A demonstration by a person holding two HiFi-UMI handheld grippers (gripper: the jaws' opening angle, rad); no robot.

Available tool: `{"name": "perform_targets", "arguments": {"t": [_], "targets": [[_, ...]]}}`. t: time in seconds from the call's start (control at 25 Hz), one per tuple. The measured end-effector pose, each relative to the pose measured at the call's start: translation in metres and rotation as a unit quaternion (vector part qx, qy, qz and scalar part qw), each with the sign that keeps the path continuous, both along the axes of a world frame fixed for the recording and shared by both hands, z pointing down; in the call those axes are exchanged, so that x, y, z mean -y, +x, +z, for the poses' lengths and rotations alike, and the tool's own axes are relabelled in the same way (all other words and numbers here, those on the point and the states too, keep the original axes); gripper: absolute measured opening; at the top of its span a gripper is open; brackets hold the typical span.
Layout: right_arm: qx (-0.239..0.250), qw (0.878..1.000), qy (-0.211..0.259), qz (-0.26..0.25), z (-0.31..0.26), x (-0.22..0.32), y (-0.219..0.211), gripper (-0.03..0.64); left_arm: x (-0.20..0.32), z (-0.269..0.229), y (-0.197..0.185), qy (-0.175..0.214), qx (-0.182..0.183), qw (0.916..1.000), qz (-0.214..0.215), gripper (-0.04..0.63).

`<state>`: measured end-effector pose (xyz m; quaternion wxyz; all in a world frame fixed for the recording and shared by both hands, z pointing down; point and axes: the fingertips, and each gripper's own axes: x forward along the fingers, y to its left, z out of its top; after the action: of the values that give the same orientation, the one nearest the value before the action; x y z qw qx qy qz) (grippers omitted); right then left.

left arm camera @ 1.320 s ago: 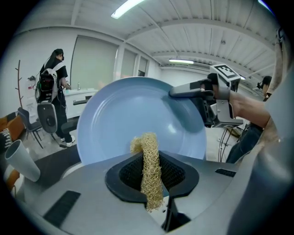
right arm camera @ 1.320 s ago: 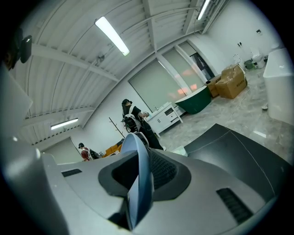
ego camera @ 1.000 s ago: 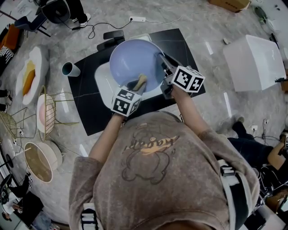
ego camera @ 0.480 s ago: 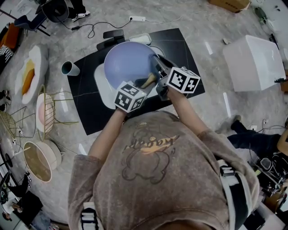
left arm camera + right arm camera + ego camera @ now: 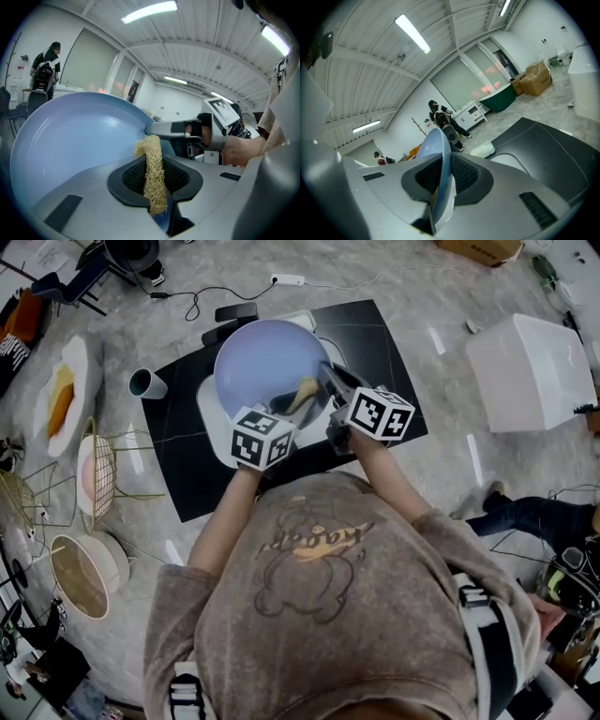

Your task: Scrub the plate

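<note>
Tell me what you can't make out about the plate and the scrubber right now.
- Whether the loofah touches the plate: no view shows the contact spot.
- Plate's lower face: left gripper view, the left gripper covers it.
- White board under the plate: head view, plate hides most.

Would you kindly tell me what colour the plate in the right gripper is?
Pale blue; the plate shows best in the left gripper view.
</note>
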<state>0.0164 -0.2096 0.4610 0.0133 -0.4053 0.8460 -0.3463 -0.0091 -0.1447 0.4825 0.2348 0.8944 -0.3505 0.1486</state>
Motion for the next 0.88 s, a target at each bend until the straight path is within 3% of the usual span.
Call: {"name": "perform_targets", "arguments": {"t": [0.36,0.68,0.88], "targets": [[-0.021,1.000,0.010,-0.009,0.005,-0.004,0.003,0.040,0.019,-0.023,-0.045,0.030,-0.020,0.9956,-0.086,0.078],[-0.032,0.999,0.014,-0.005,0.004,-0.006,0.019,0.040,0.017,-0.052,-0.091,0.065,-0.025,0.9856,-0.154,0.078],[-0.042,0.999,0.015,0.003,0.005,-0.009,0.034,0.040,0.010,-0.053,-0.113,0.063,-0.027,0.9801,-0.187,0.078]]}}
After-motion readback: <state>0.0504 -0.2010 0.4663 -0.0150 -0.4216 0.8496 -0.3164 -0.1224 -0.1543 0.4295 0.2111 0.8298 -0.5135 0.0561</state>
